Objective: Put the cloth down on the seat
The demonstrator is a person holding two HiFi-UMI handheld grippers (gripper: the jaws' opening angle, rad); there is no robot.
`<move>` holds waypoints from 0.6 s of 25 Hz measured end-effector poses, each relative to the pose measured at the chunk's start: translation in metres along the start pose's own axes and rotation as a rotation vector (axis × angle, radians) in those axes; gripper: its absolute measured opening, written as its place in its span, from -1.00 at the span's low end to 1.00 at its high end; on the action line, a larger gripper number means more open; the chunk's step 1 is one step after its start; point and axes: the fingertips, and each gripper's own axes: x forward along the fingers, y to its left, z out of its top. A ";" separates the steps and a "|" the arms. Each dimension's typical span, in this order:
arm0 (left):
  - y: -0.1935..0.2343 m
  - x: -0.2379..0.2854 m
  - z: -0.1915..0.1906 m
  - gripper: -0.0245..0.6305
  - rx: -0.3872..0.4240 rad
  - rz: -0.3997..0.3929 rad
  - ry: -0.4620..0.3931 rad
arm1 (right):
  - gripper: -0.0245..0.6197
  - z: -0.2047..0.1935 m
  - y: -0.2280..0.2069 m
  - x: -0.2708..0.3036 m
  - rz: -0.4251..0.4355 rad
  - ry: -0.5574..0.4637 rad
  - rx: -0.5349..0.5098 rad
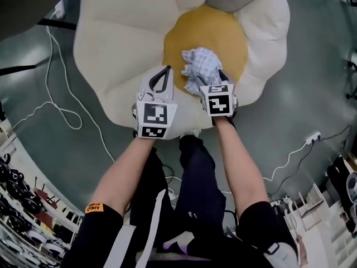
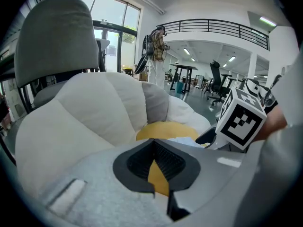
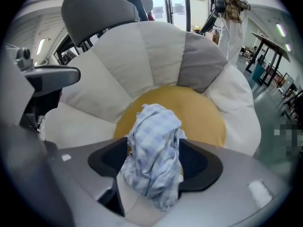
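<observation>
Flower-shaped seat (image 1: 122, 32), yellow centre pad (image 1: 223, 32). Cloth (image 1: 201, 66) bunched on the pad's near edge, standing between the right gripper (image 3: 155, 150) fingers, which are spread wide and not clamping. Left gripper (image 2: 152, 143) is over the seat's near-left edge, fingers together at the tips, empty.

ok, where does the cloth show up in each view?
Head view: cloth bunched on the yellow cushion, just right of centre, upper half.
Left gripper view: only a pale sliver, centre-right, beyond the jaws.
Right gripper view: lower centre, between the jaws.
Shared landmark: the yellow cushion.
</observation>
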 end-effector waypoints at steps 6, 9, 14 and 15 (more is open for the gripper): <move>-0.004 -0.029 0.030 -0.93 0.016 -0.036 -0.023 | 0.10 0.026 0.013 -0.048 -0.035 -0.064 0.021; -0.007 -0.045 0.044 -0.93 0.013 -0.050 -0.028 | 0.03 0.036 0.018 -0.075 -0.065 -0.106 0.037; -0.011 -0.082 0.070 -0.93 0.023 -0.068 -0.053 | -0.11 0.051 0.036 -0.132 -0.100 -0.166 0.053; -0.012 -0.090 0.075 -0.93 0.027 -0.071 -0.058 | -0.15 0.055 0.040 -0.144 -0.107 -0.182 0.057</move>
